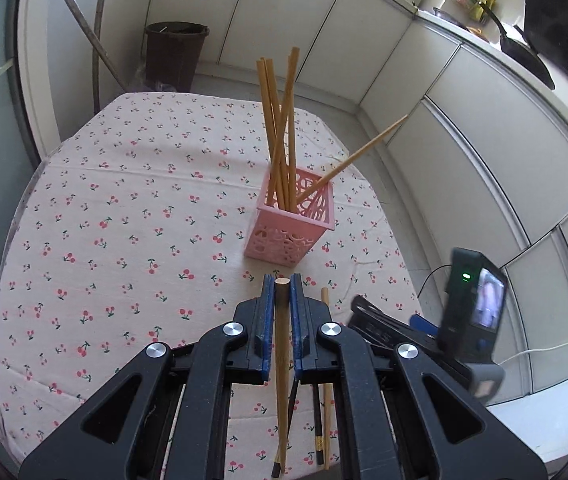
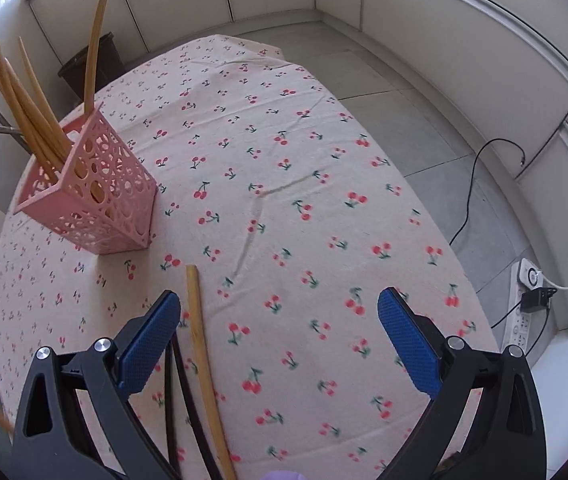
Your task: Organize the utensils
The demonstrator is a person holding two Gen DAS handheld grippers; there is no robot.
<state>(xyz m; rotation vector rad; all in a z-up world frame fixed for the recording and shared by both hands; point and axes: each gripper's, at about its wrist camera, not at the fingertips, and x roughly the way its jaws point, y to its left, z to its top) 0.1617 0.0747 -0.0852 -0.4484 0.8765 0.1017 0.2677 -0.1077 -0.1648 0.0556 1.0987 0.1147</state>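
Observation:
A pink perforated holder (image 1: 288, 227) stands on the cherry-print tablecloth (image 1: 123, 208) and holds several wooden chopsticks (image 1: 279, 128). My left gripper (image 1: 282, 285) is shut on a wooden chopstick (image 1: 281, 364), held above the table just in front of the holder. Another wooden chopstick (image 1: 327, 384) and dark chopsticks (image 1: 317, 420) lie on the cloth below it. In the right wrist view the holder (image 2: 91, 196) is at the left. My right gripper (image 2: 279, 300) is open and empty above the cloth, with a wooden chopstick (image 2: 203, 364) and dark chopsticks (image 2: 179, 384) lying by its left finger.
The right gripper's body and camera (image 1: 472, 312) show at the right of the left wrist view. A dark bin (image 1: 175, 56) stands on the floor beyond the table. A power strip and cables (image 2: 524, 304) lie on the floor right of the table's edge. White cabinets surround the area.

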